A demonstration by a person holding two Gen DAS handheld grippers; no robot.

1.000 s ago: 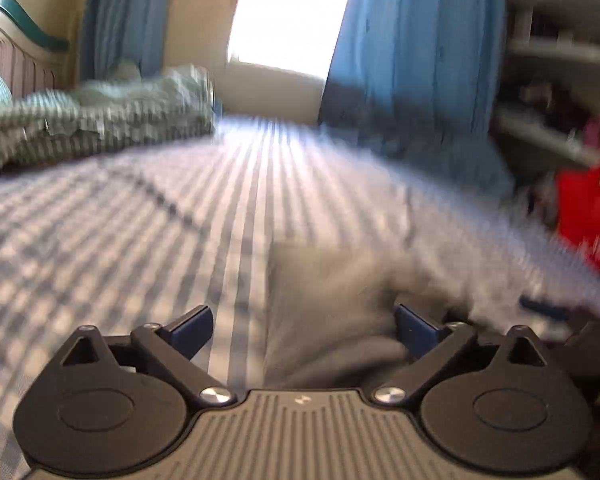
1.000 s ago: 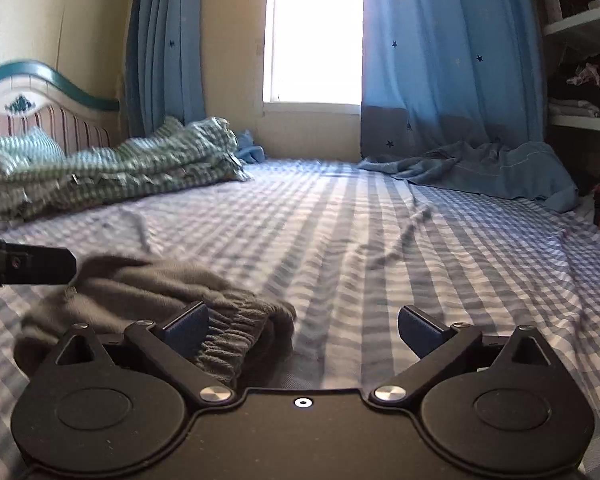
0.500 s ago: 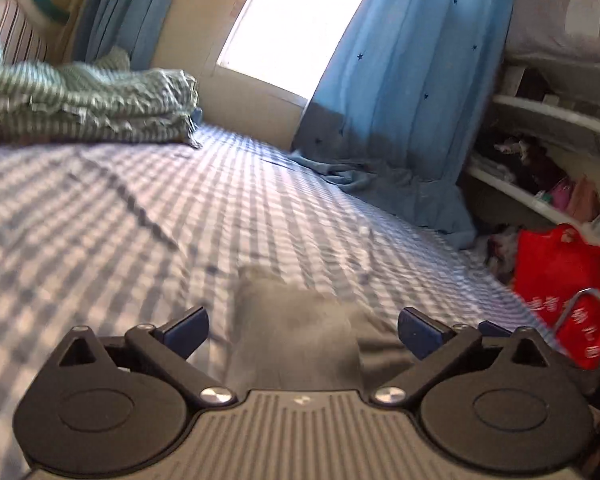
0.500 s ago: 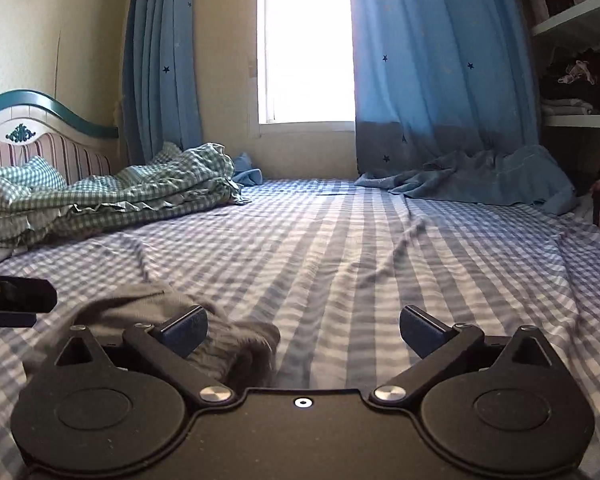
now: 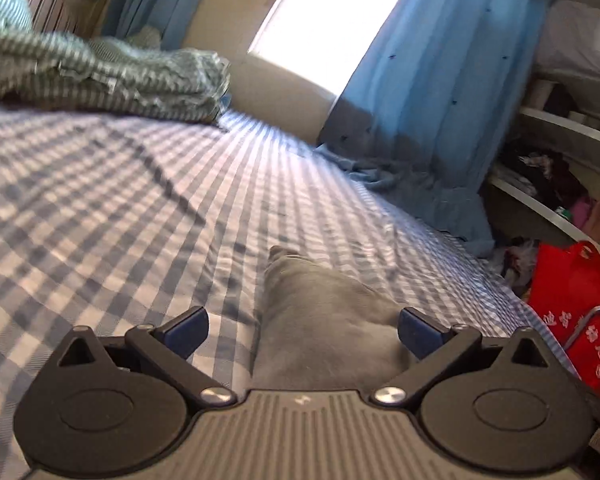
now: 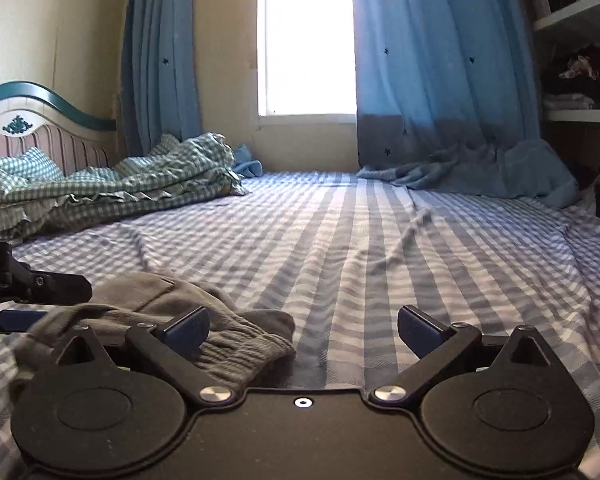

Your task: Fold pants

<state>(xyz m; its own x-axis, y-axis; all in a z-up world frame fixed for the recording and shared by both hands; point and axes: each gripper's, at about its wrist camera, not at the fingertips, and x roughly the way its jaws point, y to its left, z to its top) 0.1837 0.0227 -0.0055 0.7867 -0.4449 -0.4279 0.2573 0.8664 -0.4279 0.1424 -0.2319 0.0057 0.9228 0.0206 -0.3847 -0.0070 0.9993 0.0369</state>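
Observation:
Grey pants (image 5: 320, 320) lie crumpled on the blue checked bed sheet (image 5: 120, 208). In the left wrist view a grey leg of the pants runs forward between the fingers of my left gripper (image 5: 303, 326), which is open and hovers just above the cloth. In the right wrist view the pants (image 6: 172, 304) lie at the lower left with the ribbed waistband (image 6: 244, 352) nearest. My right gripper (image 6: 303, 326) is open, its left finger over the waistband, its right finger over bare sheet. The other gripper (image 6: 28, 292) shows at the left edge beside the pants.
A green checked quilt (image 6: 112, 192) is heaped at the far left by the headboard (image 6: 40, 120). Blue curtains (image 6: 440, 80) hang at the window and spill onto the bed. Shelves (image 6: 580, 60) and a red bag (image 5: 572, 304) stand off the bed's right side.
The left gripper has tilted and swung left, so the pants leg now lies centred between its fingers. The right gripper has shifted slightly, still over the waistband. Both stay open.

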